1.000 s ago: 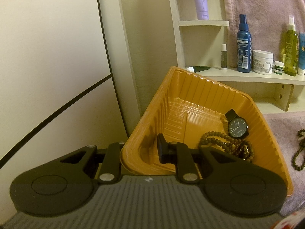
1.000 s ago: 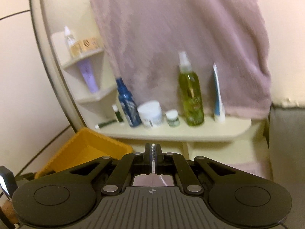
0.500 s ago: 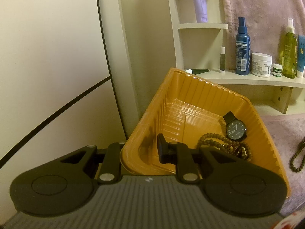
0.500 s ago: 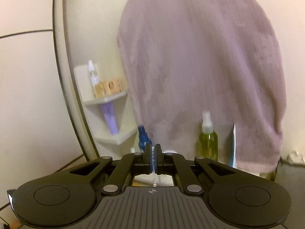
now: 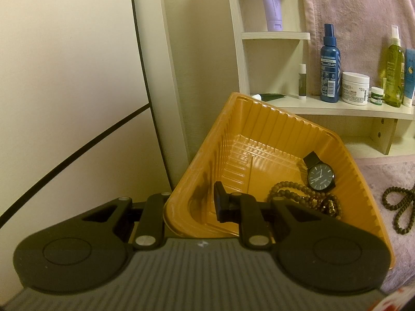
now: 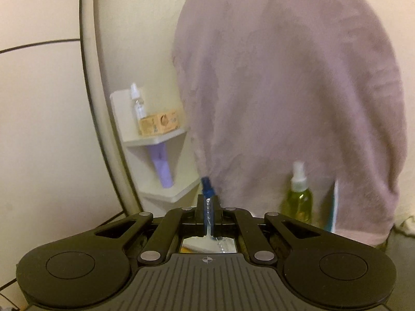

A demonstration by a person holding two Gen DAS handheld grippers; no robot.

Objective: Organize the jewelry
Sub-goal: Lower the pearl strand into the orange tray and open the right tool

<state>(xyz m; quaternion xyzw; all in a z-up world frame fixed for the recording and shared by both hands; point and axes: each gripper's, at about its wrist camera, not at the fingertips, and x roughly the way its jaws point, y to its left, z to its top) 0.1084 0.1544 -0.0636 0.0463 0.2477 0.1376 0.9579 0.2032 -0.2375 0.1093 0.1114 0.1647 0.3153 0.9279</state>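
Left claw: your left gripper (image 5: 192,204) is clamped narrow on the near wall of the ribbed orange plastic tray (image 5: 259,129), which sits tilted.
Right claw: your right gripper (image 6: 208,207) is pinched on a thin silver bead chain (image 6: 207,212).
In the tray: a black round-faced wristwatch (image 5: 320,177) touching brown wooden bead bracelets (image 5: 306,198).
Outside: another dark bead strand (image 5: 398,207) on the mauve cloth (image 5: 389,171) beside the tray.

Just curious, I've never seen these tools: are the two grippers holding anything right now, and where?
The left gripper clamps the orange tray by its near rim. The right gripper pinches a thin silver chain between its shut tips.
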